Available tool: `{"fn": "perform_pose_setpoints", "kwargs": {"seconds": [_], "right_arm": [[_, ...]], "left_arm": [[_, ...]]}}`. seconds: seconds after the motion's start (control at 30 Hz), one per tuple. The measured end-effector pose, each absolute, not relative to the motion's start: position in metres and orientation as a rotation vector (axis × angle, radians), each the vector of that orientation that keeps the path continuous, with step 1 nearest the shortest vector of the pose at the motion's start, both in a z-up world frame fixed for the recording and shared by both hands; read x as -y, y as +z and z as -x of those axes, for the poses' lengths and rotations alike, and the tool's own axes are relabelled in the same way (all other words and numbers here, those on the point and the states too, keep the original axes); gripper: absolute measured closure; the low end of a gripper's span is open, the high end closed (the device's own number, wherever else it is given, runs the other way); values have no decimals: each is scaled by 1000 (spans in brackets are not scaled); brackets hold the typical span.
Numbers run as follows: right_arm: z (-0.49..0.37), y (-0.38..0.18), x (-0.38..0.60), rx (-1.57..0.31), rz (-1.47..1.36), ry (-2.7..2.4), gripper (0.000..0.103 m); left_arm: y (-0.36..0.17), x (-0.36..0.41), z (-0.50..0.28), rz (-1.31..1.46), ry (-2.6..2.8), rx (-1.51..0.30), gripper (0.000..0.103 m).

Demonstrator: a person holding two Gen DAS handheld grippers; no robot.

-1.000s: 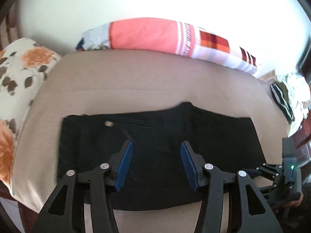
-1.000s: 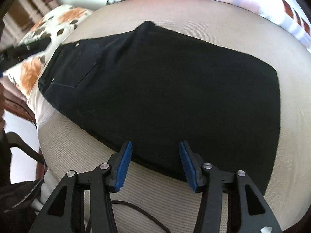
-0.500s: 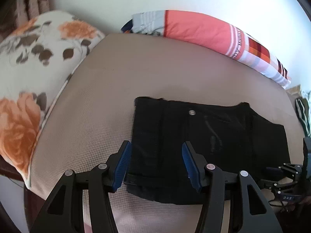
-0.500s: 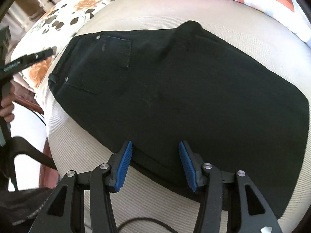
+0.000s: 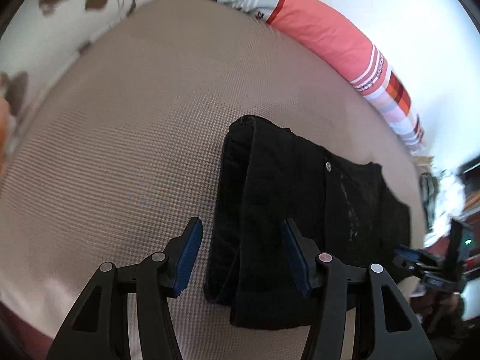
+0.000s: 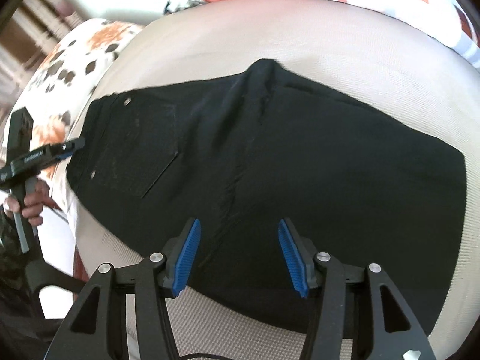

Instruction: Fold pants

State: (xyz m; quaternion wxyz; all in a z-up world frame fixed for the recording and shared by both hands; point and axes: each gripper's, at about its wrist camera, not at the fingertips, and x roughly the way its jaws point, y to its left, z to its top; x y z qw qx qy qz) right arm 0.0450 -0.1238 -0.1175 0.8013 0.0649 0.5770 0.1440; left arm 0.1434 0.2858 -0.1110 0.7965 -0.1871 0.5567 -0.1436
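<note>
Black pants (image 5: 300, 210) lie folded flat on a beige mat (image 5: 135, 150), the waistband end with its metal button (image 5: 328, 165) toward the left. My left gripper (image 5: 240, 222) hovers open over that waistband end, one pad above the mat and the other above the cloth. In the right wrist view the pants (image 6: 300, 165) spread wide, back pocket (image 6: 144, 162) at the left. My right gripper (image 6: 238, 222) hangs over their near edge, its jaws opening with cloth below them but not pinched. The left gripper (image 6: 70, 147) also shows at the waistband.
A floral pillow (image 5: 60, 15) lies at the mat's left end and a pink striped pillow (image 5: 324, 36) along the back by the wall. A hand (image 6: 30, 204) holds the left gripper's handle. Clutter and clothes (image 5: 441, 198) sit off the right end.
My left gripper has swung left along the pants to the waistband end and come lower. My right gripper has crept forward over the near edge, and its jaws stand slightly wider.
</note>
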Motion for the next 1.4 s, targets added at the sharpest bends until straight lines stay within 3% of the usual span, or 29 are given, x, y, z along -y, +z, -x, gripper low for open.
{"fn": "perform_pose_setpoints", "kwargs": {"seconds": [0.43,0.97,1.07,1.13,1.4], "right_arm": [[-63,-119,124,-1289,-175,250,50],[-79,-114,94,-1314,-100,201,46],[-78,-115,86,-1315,-89,226,46],[-76,-116,84,-1313,-92,247,46],[-75,-103,98,-1242,-122,202,46]], "left_arm": [[-142,-310,-184,630,-598,-1361,46],[-153,-321,-197,729,-810,-1341,46],[-154,-310,-200,692,-844,-1339,57],[-159,-300,-202,679,-863,-1341,71],[-152,-283,-195,655,-719,-1277,75]]}}
